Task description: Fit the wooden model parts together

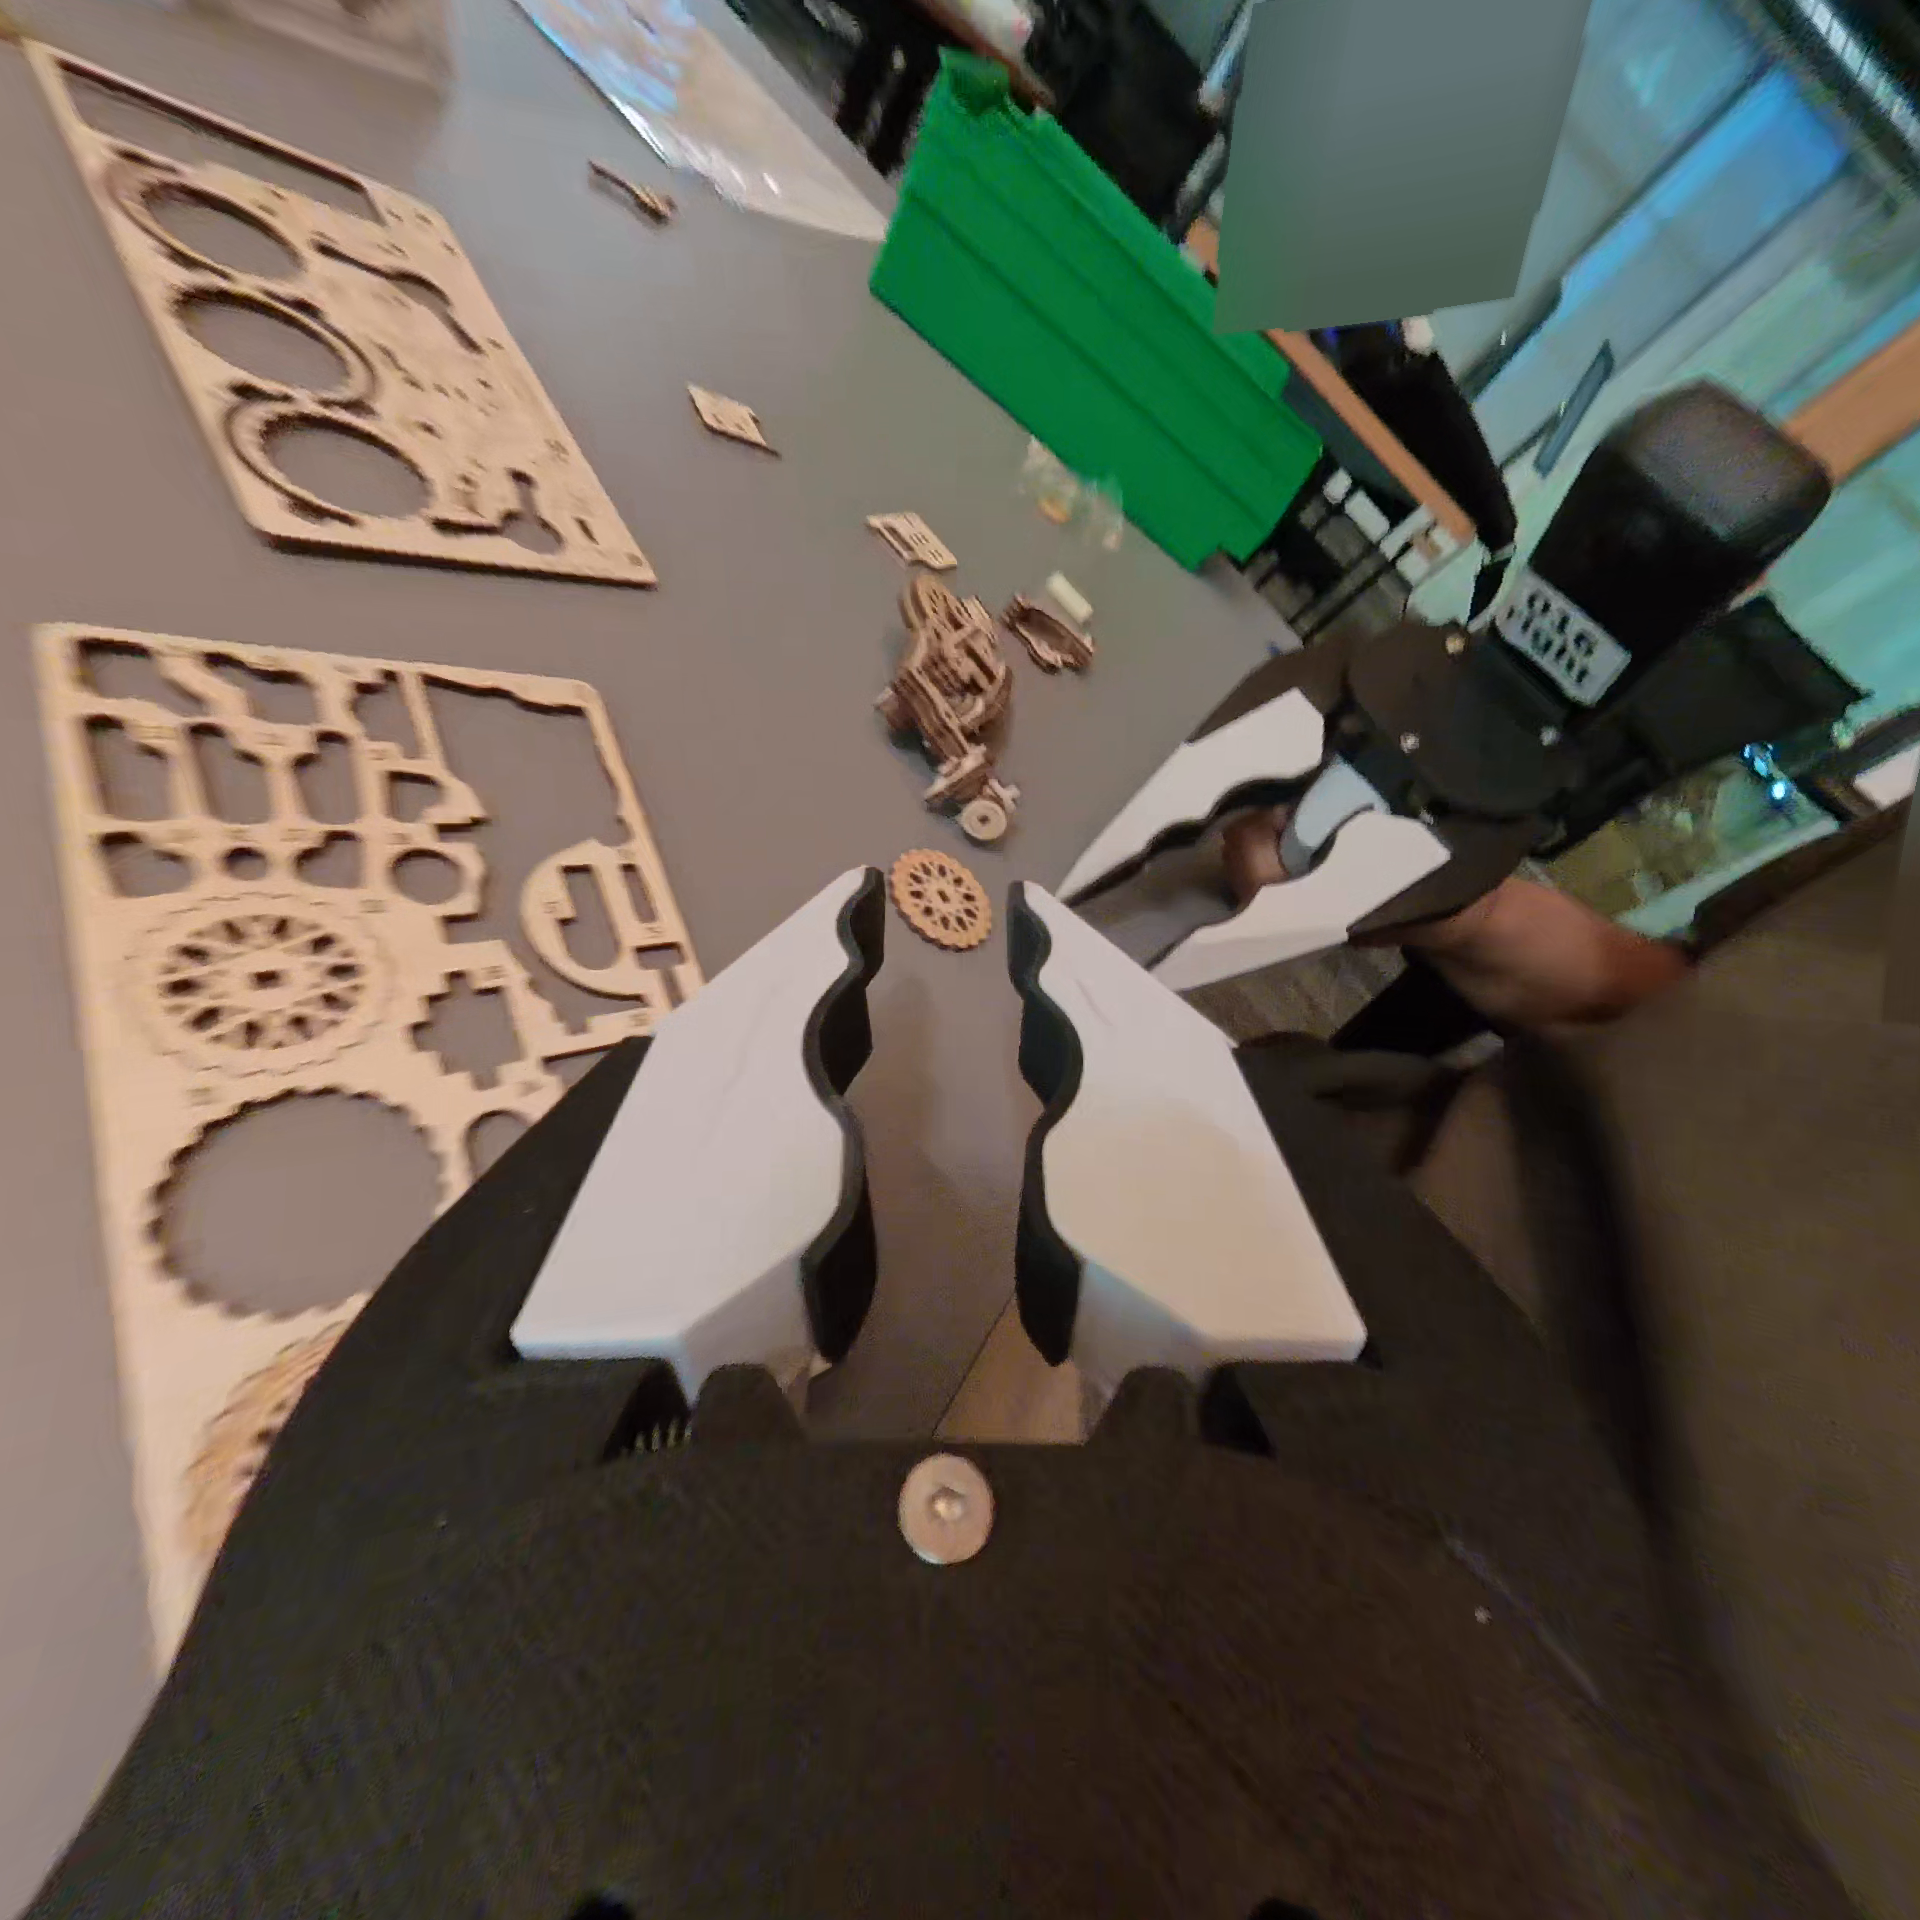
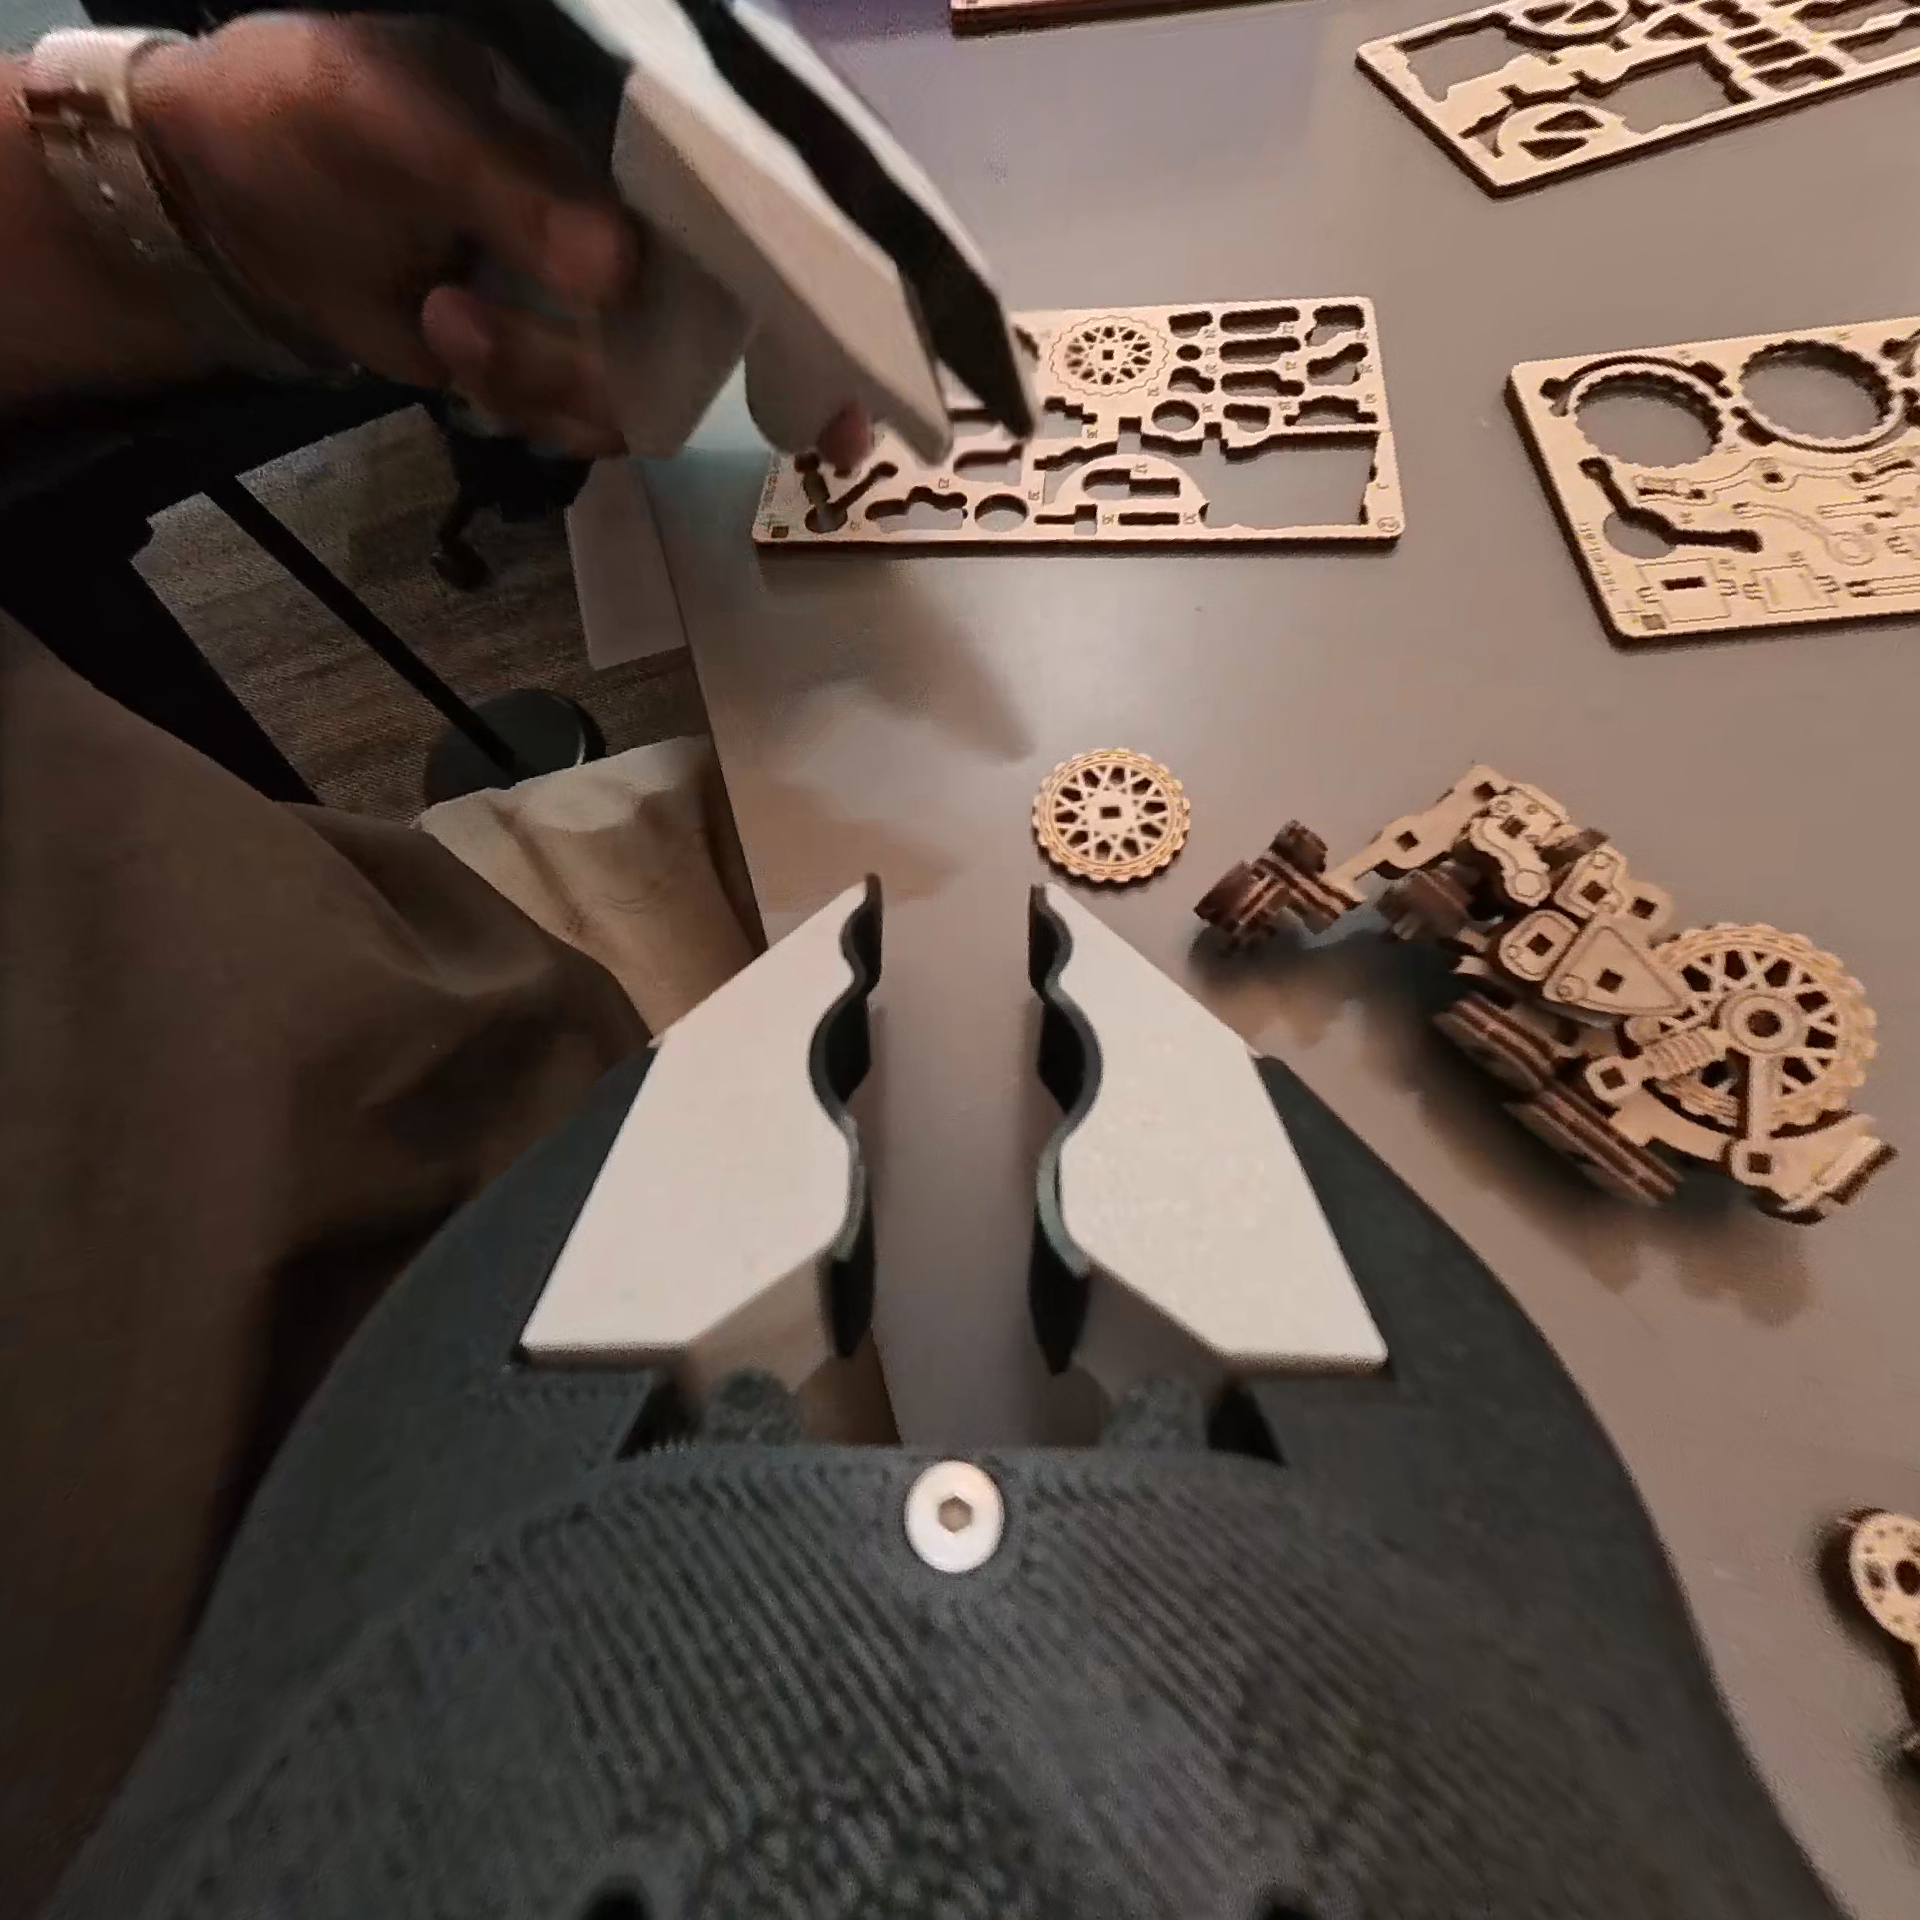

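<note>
A loose wooden spoked gear wheel [image 1: 940,912] lies flat on the grey table, just beyond my left gripper [image 1: 943,902], which is open and empty above it. The wheel also shows in the right wrist view [image 2: 1112,817]. A part-built wooden model [image 2: 1621,1003] lies on its side to the wheel's right; it also shows in the left wrist view [image 1: 951,694]. My right gripper [image 2: 951,906] is open and empty, near the table's edge, short of the wheel. The left gripper [image 2: 977,426] shows at upper left in the right wrist view, held by a hand.
Laser-cut wooden sheets with punched-out holes lie on the table [image 1: 343,914] [image 1: 343,343] [image 2: 1122,426] [image 2: 1725,488]. Small loose wooden pieces [image 1: 732,416] [image 1: 912,538] lie farther off. A green bin [image 1: 1081,312] stands at the table's far edge. Another wooden wheel part [image 2: 1886,1579] sits at the right.
</note>
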`<state>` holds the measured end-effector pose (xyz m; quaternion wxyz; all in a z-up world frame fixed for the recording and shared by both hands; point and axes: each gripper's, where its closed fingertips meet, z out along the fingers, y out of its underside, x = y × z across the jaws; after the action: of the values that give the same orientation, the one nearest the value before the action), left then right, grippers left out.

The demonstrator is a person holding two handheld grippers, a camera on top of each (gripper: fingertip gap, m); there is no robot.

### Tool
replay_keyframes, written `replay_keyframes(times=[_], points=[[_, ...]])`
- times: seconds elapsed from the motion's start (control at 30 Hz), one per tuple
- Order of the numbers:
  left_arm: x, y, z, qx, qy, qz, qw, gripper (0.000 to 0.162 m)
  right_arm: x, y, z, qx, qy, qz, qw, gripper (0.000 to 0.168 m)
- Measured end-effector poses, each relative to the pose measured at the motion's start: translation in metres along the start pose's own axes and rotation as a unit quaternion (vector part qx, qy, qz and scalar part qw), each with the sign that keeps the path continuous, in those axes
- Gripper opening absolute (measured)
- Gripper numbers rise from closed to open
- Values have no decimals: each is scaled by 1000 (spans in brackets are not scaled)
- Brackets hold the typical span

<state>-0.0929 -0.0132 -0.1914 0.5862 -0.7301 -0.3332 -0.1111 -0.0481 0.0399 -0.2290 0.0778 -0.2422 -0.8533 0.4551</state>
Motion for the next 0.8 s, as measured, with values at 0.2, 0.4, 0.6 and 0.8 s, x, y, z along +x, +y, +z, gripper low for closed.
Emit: replay_keyframes(times=[0.2, 0.4, 0.6, 0.8], points=[[13, 18, 32, -47, -38, 86, 994, 35, 7, -3, -6, 18, -5, 39, 999, 27], [15, 27, 51, -71, -78, 153, 983, 44, 14, -6, -15, 44, -19, 84, 995, 27], [11, 38, 61, -108, -70, 135, 982, 53, 19, -9, -23, 70, -38, 130, 988, 27], [6, 37, 65, -110, -102, 148, 978, 46, 22, -11, -25, 79, -44, 146, 985, 27]])
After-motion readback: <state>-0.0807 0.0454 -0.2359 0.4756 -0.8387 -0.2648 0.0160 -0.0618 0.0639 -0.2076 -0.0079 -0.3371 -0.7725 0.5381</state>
